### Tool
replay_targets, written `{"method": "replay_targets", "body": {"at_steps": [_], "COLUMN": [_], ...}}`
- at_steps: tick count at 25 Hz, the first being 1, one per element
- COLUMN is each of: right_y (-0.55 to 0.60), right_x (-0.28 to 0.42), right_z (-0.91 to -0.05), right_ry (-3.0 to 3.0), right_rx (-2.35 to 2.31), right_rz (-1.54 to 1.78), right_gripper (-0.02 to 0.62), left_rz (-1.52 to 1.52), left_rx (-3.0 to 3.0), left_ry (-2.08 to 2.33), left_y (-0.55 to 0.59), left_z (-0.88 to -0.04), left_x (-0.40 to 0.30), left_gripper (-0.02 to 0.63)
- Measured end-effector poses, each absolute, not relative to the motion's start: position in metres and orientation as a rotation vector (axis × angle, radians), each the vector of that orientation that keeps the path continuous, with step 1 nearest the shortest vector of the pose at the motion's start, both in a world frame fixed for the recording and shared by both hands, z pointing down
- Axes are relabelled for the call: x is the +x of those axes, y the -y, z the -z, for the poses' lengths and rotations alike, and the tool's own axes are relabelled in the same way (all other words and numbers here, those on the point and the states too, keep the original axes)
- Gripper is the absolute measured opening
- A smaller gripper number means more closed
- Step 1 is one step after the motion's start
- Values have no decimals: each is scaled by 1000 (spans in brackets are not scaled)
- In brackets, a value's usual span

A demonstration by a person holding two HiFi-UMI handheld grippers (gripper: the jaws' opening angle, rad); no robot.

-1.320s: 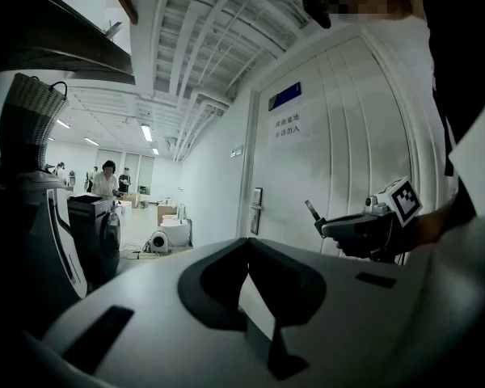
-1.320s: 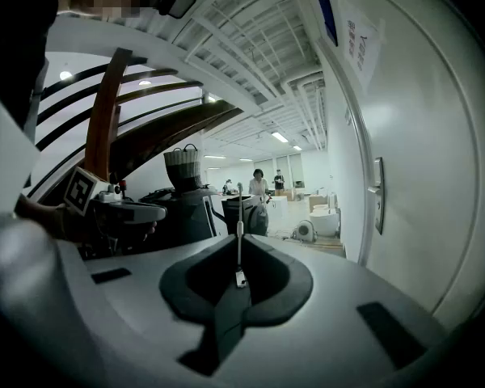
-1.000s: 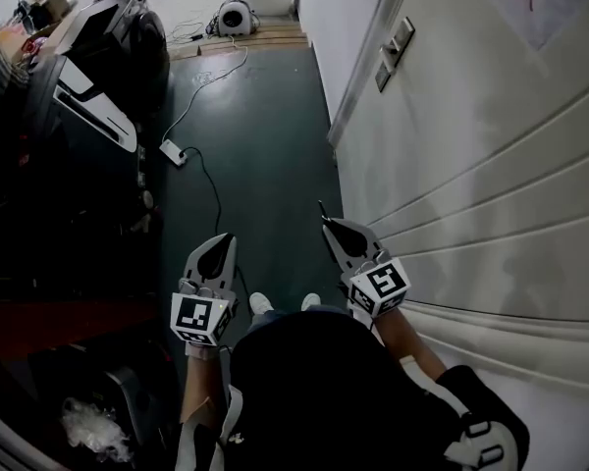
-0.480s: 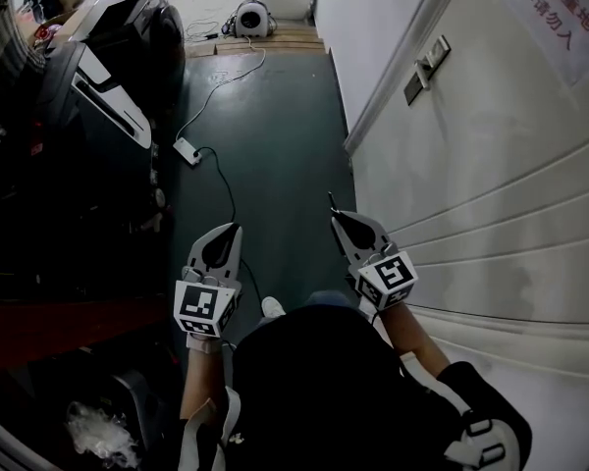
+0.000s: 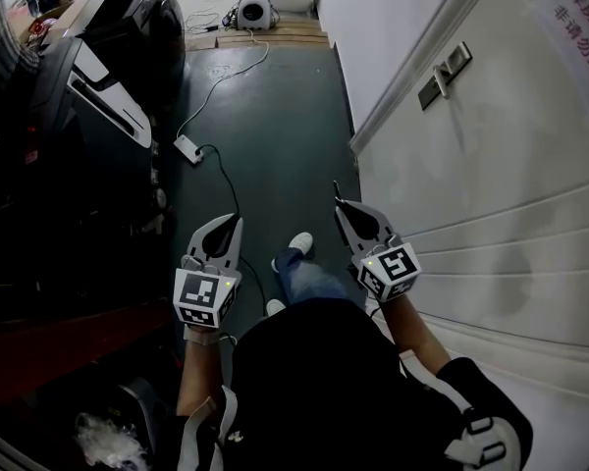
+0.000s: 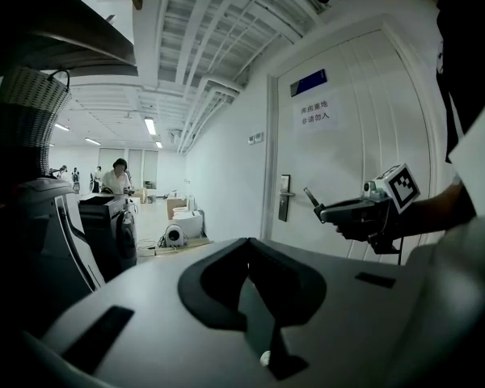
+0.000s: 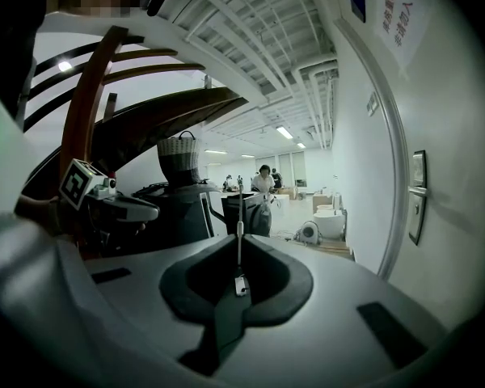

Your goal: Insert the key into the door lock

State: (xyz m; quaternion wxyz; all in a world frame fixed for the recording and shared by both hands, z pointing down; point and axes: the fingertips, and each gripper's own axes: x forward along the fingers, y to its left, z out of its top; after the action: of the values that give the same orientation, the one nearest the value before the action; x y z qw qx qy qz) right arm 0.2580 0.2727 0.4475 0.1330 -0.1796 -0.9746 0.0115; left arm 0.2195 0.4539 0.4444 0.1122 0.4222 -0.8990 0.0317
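Note:
A thin metal key sticks forward out of my right gripper, which is shut on it; the right gripper view shows the key upright between the closed jaws. The door lock with its handle sits on the white door ahead on the right, well beyond the key. It also shows as the lock plate and from the left gripper view as the handle. My left gripper is shut and holds nothing, level with the right gripper.
Dark machines line the left side of the green floor. A power strip and its cable lie on the floor ahead. A round blower stands on a pallet at the far end. A white shoe steps forward between the grippers.
The person has stepped forward: a leg and shoe now show between the grippers, and the door lock has shifted right in the head view. Both grippers stay shut, the key still held.

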Motion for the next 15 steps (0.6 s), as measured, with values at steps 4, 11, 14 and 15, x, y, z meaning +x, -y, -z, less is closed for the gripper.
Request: {"method": "replay_targets", "body": {"at_steps": [4,11,14,15], "right_y": [-260,-219,-195,-185], "right_x": [213,137,107,98], "right_z": [-453,-459,-457,-456], "right_ry": [2829,2809,2817,2821], "right_rx": [-527,-499,-486,-478], "right_rz": [-52,-89,-105,-118], "right_gripper": [32,32,32,32], "left_rz": [-122,-130,-131,-136], "left_rx": [1253,1286,1328,1342], "left_ry": [2625,2578,2557,2549], "left_y": [-437,-391,-362,-351], "left_z": [-448,-449,-447,-447], "left_x": [176,97,65,55], "left_gripper": [9,9,9,9]}}
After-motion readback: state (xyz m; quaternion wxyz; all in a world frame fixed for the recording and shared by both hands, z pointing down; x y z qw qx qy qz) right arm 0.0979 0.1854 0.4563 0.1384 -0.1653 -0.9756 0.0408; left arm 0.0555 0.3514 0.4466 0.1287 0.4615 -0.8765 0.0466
